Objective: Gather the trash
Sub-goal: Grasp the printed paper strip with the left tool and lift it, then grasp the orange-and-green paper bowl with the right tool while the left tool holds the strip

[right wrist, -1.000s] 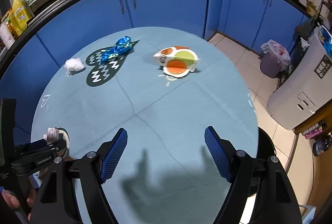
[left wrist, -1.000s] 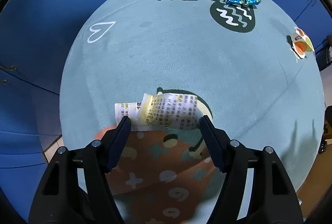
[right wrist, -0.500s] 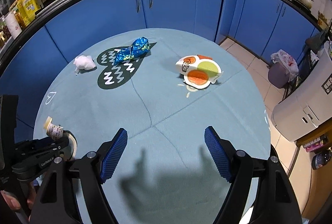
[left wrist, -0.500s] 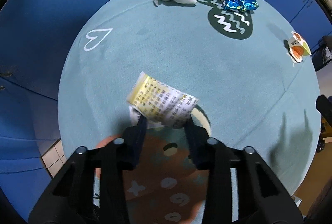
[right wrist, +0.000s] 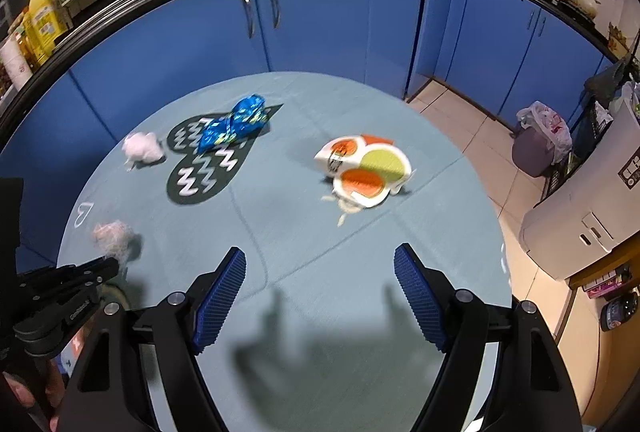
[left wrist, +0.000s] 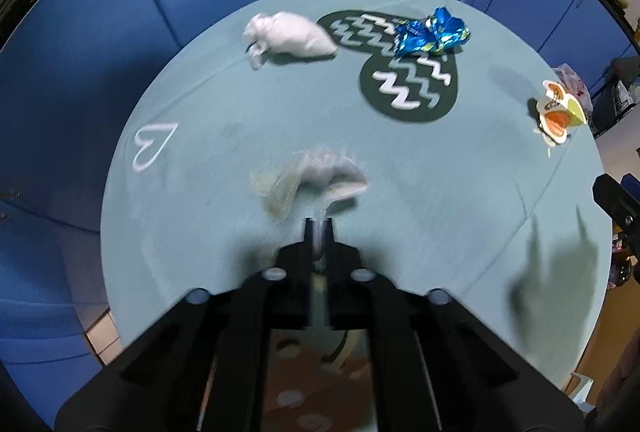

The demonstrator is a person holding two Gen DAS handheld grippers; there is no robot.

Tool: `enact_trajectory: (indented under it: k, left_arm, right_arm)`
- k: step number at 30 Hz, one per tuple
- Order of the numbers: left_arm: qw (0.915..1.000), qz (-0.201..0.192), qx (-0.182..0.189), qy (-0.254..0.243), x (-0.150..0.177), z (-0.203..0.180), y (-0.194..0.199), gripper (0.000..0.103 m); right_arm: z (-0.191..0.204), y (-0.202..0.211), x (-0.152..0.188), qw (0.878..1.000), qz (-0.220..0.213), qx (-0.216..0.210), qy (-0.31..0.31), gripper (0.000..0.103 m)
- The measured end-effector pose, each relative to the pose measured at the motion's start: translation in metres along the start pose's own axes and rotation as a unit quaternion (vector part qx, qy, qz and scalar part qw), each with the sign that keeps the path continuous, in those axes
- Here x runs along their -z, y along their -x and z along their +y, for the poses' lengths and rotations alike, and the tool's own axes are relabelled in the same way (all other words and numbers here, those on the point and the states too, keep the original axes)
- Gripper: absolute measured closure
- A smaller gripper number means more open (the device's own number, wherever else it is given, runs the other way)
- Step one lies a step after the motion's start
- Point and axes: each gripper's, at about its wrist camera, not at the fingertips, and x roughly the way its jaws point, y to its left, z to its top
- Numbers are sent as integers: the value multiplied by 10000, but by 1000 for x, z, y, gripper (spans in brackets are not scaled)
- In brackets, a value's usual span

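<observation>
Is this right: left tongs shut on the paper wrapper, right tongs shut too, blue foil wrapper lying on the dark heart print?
One slip: the right tongs are open, blue pads wide apart over bare tablecloth, as the right wrist view shows. The rest stands: the left tongs are shut on the paper wrapper, and the blue foil wrapper lies on the dark heart print.

Motion blur smears the paper scrap (left wrist: 308,177) pinched at the left hand-held gripper (left wrist: 319,228), print unreadable.

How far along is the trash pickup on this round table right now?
Nothing looks collected yet. The left gripper is shut on a blurred printed paper wrapper. The right gripper is open, holding nothing. Left on the table: crumpled white tissue, blue foil wrapper, white orange-and-green package.
</observation>
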Motion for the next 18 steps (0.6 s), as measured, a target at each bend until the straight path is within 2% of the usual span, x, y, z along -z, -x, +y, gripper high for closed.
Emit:
enact_trajectory:
  k: [10, 15, 18]
  left_arm:
    - [9995, -232, 95, -198, -28, -21, -5, 103]
    - [9993, -189, 16, -314, -28, -25, -6, 101]
    - [9984, -385, -47, -412, -23, -26, 1, 102]
  right_arm:
    - [-21, -16, -27, 9997, -160, 155, -91, 28]
    - [-26, -20, -31, 9996, -177, 127, -153, 28]
    - [-26, -22, -29, 9997, -160, 103, -144, 28]
